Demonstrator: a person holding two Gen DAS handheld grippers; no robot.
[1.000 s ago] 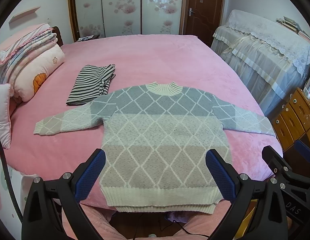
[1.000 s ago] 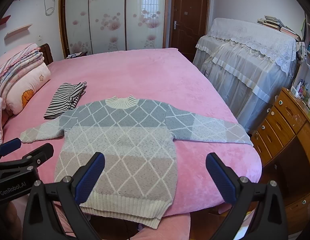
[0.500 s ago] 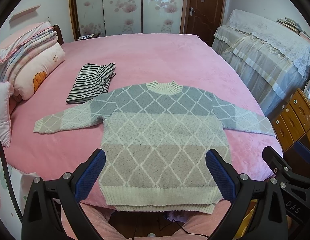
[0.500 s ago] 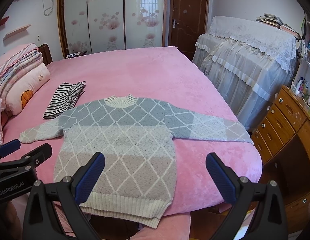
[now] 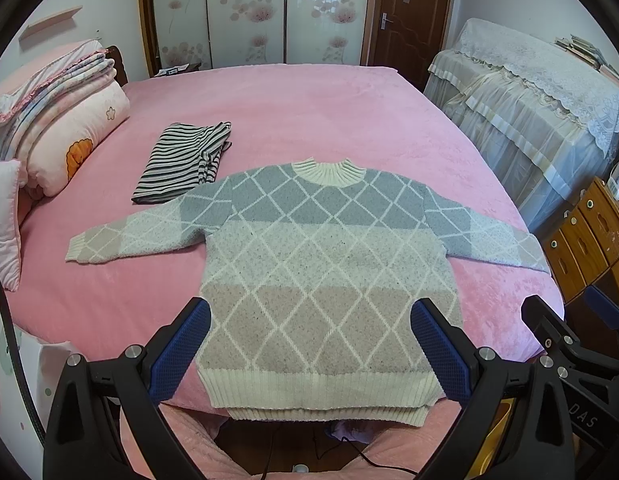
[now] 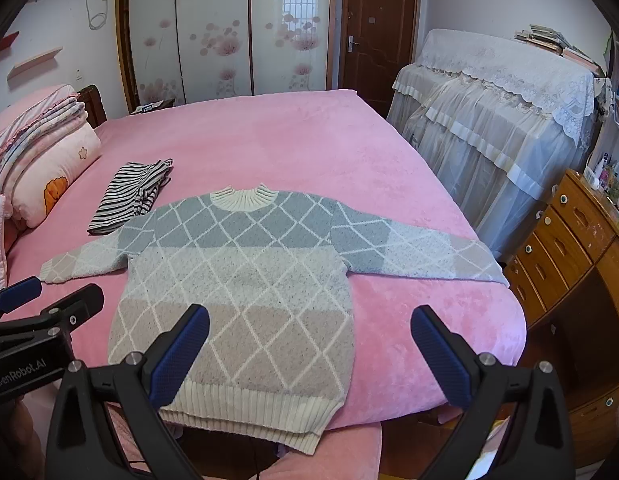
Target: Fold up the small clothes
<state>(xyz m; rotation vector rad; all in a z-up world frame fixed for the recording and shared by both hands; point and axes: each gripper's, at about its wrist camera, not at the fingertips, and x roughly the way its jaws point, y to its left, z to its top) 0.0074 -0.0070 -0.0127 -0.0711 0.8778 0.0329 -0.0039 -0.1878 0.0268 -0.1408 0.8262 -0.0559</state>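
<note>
we hold the left gripper (image 5: 309, 344) over the near edge of the bed (image 5: 309, 112), its jaws wide apart with nothing between them. the right gripper (image 6: 309, 344) hangs just beside it, jaws apart too and empty. the sweater (image 5: 321, 264) lies flat and face up on the pink bed cover, collar away from us, both sleeves spread out to the sides, its ribbed hem drooping over the bed's near edge. neither gripper touches it. a folded striped garment (image 5: 185, 160) lies on the bed beyond the sweater's left sleeve, its near end just at the sleeve. pillows (image 5: 65, 140) and folded bedding are stacked at the bed's left side. to the right stands a wooden dresser (image 6: 569, 248) with its drawers closed, so we cannot tell what is in them. a lace-covered piece of furniture (image 6: 501, 92) stands behind it with books on top.
</note>
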